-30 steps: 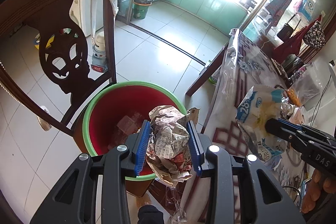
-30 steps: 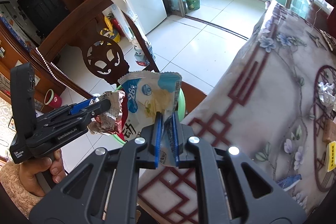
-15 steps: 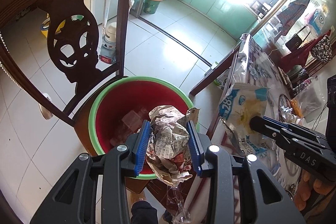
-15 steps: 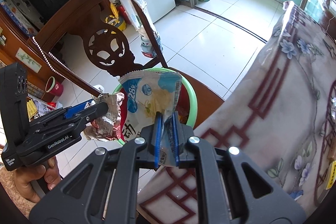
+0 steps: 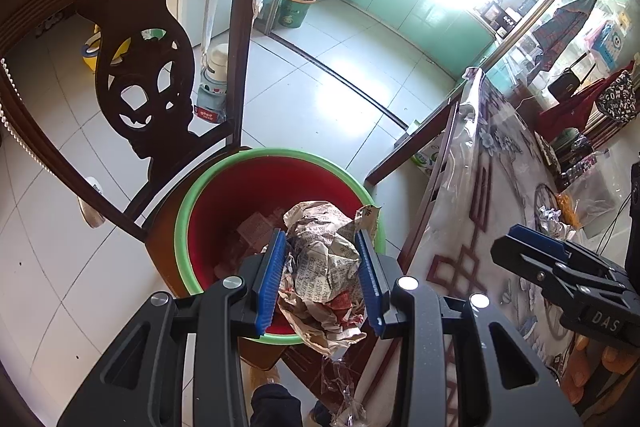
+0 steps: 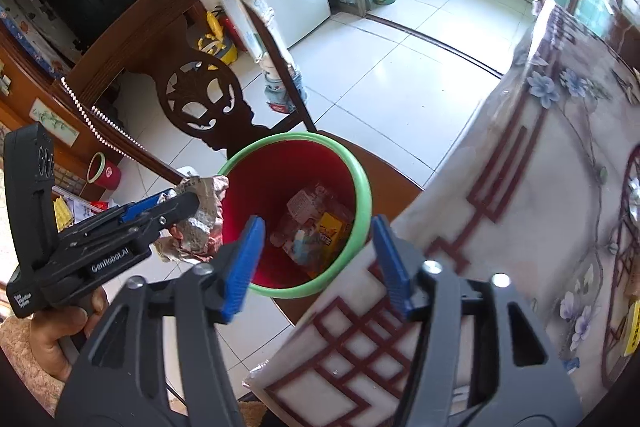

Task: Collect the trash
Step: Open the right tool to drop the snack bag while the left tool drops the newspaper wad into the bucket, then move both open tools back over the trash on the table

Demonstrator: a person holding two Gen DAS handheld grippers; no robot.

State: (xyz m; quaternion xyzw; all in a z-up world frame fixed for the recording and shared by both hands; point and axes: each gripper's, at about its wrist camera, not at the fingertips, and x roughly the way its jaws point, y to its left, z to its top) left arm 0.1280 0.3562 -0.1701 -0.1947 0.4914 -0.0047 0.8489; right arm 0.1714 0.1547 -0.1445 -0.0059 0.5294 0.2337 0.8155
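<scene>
The left gripper (image 5: pixel 322 275) held crumpled paper (image 5: pixel 326 263) directly above the red bin (image 5: pixel 280 157). The right gripper's (image 6: pixel 316 263) fingers had just opened wide, empty.

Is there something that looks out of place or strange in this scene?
Yes. The red bin with a green rim stands on the seat of a wooden chair, not on the floor, beside the table. Otherwise, the left tongs hold a crumpled paper wad above it, and the open right tongs are empty.

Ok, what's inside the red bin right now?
Inside the red bin: a clear plastic tray and a yellow wrapper. Anything beneath them is covered.
</scene>
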